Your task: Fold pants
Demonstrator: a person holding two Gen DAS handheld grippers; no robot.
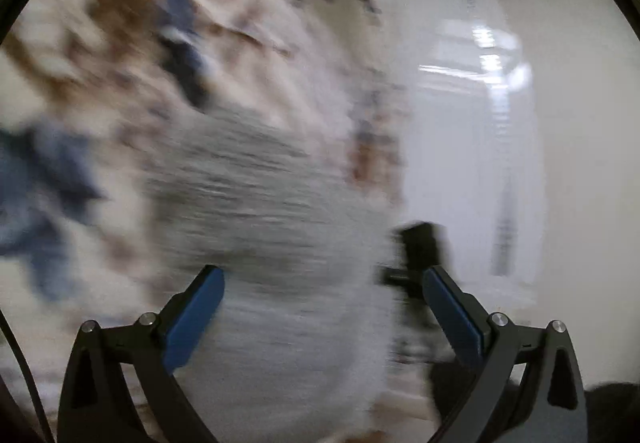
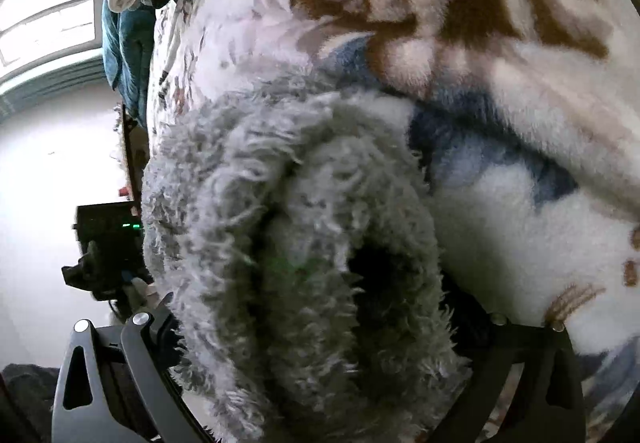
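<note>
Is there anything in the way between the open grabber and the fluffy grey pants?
Nothing visible. The left gripper is open, and the blurry grey pants lie straight ahead of its blue pads on the patterned blanket. The dark shape beside the right-hand pad is too blurred to name and sits off to the side.

Left hand-held gripper [image 1: 323,291]: jaws spread wide, blue pads [image 1: 192,319] apart, nothing between them. Right hand-held gripper [image 2: 320,323]: fingertips buried, closure cannot be determined.
</note>
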